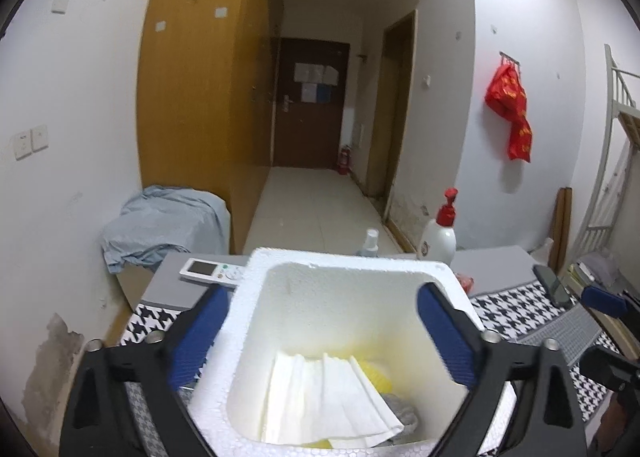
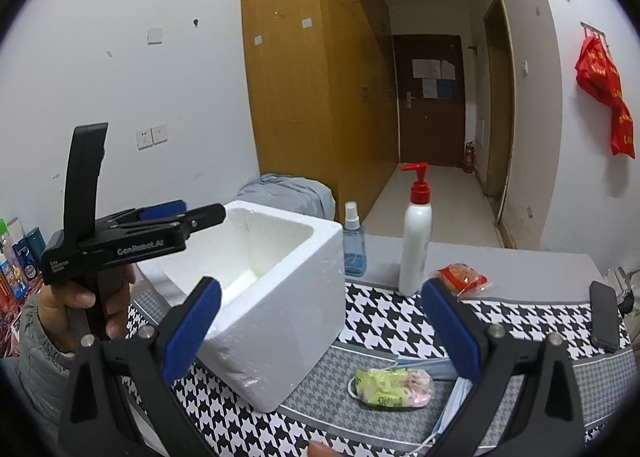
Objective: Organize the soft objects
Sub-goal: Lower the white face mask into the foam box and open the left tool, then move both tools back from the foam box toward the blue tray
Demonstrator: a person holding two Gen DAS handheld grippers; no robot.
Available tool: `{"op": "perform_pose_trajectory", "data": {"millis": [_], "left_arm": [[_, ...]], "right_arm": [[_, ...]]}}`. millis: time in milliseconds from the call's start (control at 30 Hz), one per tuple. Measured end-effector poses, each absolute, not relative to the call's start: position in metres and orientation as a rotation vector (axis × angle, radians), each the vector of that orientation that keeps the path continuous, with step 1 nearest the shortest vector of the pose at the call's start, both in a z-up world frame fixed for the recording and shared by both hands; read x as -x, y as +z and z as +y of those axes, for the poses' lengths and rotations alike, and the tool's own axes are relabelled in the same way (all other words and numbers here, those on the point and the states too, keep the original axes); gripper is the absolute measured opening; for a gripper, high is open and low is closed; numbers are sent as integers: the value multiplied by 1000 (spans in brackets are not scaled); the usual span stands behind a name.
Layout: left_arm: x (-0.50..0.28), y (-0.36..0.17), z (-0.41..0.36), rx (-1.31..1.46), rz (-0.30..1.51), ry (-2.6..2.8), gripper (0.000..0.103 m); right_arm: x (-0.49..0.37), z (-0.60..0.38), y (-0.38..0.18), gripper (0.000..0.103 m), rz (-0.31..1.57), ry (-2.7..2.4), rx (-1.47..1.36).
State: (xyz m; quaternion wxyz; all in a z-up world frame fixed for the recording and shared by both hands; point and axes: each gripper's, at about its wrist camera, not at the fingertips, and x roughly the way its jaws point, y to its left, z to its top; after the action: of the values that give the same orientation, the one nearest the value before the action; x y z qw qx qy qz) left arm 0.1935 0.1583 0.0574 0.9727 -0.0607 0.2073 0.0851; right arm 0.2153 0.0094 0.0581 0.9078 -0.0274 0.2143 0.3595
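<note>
Lying btwn right gripper (image 2: 320,329) fingers (image 2: 452,331): tissue pack (image 2: 394,387)

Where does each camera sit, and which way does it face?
Left wrist: on the left gripper, above the foam box, looking in at a white cloth; open jaws show.
Right wrist: on the right gripper, facing a tissue pack on the table; open jaws, the left hand show.
Shared: box, pump bottle, door.

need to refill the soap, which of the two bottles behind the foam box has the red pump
The taller white bottle, standing right of the foam box. The other is a shorter clear spray bottle with blue liquid and a clear cap.
</note>
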Motion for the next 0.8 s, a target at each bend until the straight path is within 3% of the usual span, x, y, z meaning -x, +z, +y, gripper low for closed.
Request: {"op": "perform_pose_trajectory", "data": {"millis": [800], "left_arm": [[-147,77,143,78,365,205,102]], "right_arm": [[-191,-2,69,101,397,748,62]]}}
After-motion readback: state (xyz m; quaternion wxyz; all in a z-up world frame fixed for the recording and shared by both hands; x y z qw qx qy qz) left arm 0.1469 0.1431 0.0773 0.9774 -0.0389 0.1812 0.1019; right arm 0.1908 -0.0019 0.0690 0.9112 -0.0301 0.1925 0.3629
